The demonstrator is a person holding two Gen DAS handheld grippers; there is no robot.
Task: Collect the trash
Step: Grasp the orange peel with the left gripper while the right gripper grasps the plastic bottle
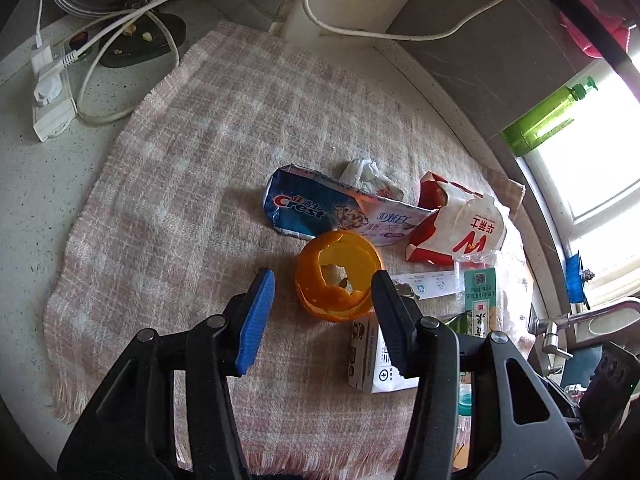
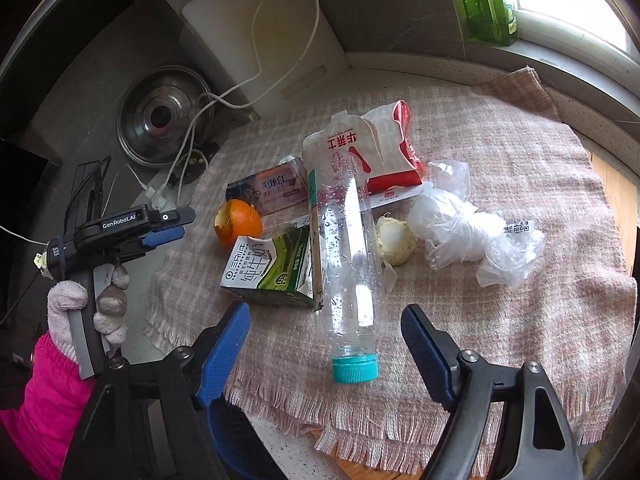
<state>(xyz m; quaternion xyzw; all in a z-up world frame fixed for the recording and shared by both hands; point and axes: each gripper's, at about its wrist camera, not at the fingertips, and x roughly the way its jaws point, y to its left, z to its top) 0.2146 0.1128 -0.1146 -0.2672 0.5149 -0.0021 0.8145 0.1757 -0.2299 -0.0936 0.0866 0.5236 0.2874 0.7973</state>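
Trash lies on a pink checked cloth [image 1: 180,200]. My left gripper [image 1: 324,280] stands open, its fingertips on either side of a hollow orange peel [image 1: 338,276] without pressing it. Behind the peel lie a flattened Crest box [image 1: 320,208], a crumpled tissue [image 1: 368,176] and a red-and-white paper bag [image 1: 460,224]. A milk carton [image 1: 370,356] sits to the right. My right gripper [image 2: 325,310] is open over a clear plastic bottle [image 2: 350,248] with a teal cap, pads apart from it. A crumpled clear plastic bag [image 2: 468,232] lies to its right.
A white power strip [image 1: 52,92] with looping cables sits on the counter to the left. A steel pot lid [image 2: 164,116] and a white board [image 2: 260,28] stand at the back. A green bottle [image 1: 548,120] is on the windowsill, a faucet [image 1: 560,320] at the right.
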